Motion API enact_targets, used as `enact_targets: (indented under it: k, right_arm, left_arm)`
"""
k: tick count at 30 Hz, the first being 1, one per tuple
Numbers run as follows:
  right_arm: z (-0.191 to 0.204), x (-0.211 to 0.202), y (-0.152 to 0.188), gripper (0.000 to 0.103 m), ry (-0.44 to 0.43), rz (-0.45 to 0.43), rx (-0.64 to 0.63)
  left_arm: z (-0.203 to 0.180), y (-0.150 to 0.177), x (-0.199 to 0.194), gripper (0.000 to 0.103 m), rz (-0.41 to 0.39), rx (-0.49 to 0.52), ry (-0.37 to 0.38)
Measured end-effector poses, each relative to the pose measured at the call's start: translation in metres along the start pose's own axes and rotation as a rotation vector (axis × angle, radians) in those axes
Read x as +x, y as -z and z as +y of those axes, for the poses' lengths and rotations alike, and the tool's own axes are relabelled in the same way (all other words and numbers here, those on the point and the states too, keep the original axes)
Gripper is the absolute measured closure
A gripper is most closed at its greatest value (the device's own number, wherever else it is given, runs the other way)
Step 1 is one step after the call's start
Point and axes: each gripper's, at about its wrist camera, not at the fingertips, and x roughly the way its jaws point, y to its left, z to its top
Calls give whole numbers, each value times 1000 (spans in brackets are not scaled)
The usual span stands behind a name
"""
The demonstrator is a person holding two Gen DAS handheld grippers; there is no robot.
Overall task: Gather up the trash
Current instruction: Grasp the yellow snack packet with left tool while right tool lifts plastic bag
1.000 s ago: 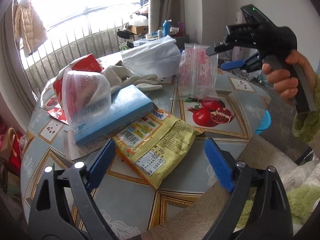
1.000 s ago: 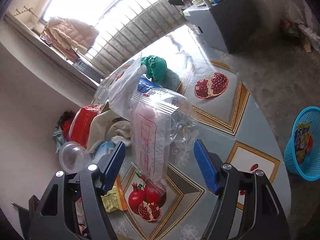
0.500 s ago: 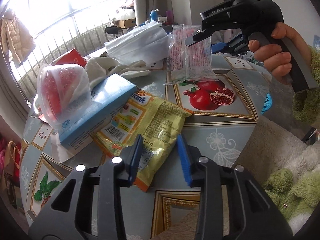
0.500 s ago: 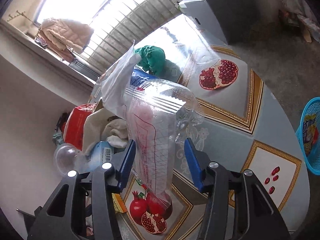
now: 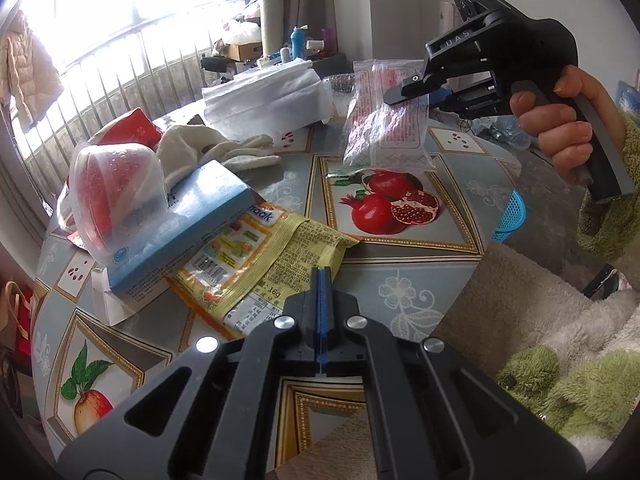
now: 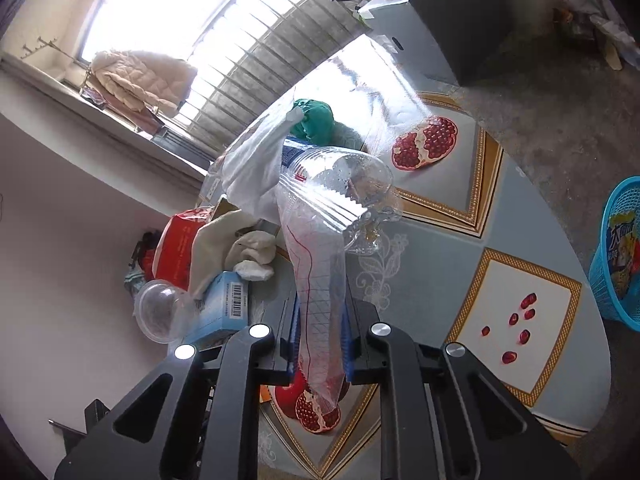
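A yellow snack wrapper (image 5: 264, 264) lies on the round table, part under a blue box (image 5: 176, 228). My left gripper (image 5: 322, 280) is shut on the wrapper's near edge. My right gripper (image 6: 322, 320) is shut on a clear plastic bag with red print (image 6: 320, 280) and holds it upright above the table. The bag (image 5: 384, 128) and the right gripper (image 5: 404, 94) also show in the left wrist view. A blue trash basket (image 6: 618, 252) with a wrapper inside stands on the floor to the right.
The table (image 6: 520, 300) has a fruit-print cover. On it lie a clear dome cup (image 5: 116, 192), a red packet (image 5: 132, 132), a white cloth (image 5: 216, 148), a white bag (image 5: 264, 96) and a green cloth (image 6: 314, 118). A grey cabinet (image 6: 440, 28) stands beyond.
Both grippers have closed from open. The left one shut on the yellow wrapper's edge. The right one shut on the clear bag.
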Motion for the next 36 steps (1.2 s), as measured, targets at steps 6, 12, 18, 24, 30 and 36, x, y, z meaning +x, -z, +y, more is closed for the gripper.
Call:
enact_targets:
  k: [6,12,18,24,30,36]
  right_arm:
    - [-5,-21,12,92,-44,-6,21]
    - [-11,-46,19,94,-76,-43,36]
    - [-19,-64,25,94,-95,-74,44]
    - [-24,-56,33,94,-111,-57,46]
    - [-25,-50,32,94,-115,-49,44]
    - [-27,-50,32,94,-109,-60,50]
  left_arm:
    - [7,-11,-18,103,-39,-90,45]
    - [11,-22,-31,103,-65,-155,71]
    - [33,-11,-32,88,-4,-338,99]
    - [83,13,-13,62,94,-683,53]
    - [99,12,16,66,129,-777,0]
    - [80,2,25,89,153,-656,-111]
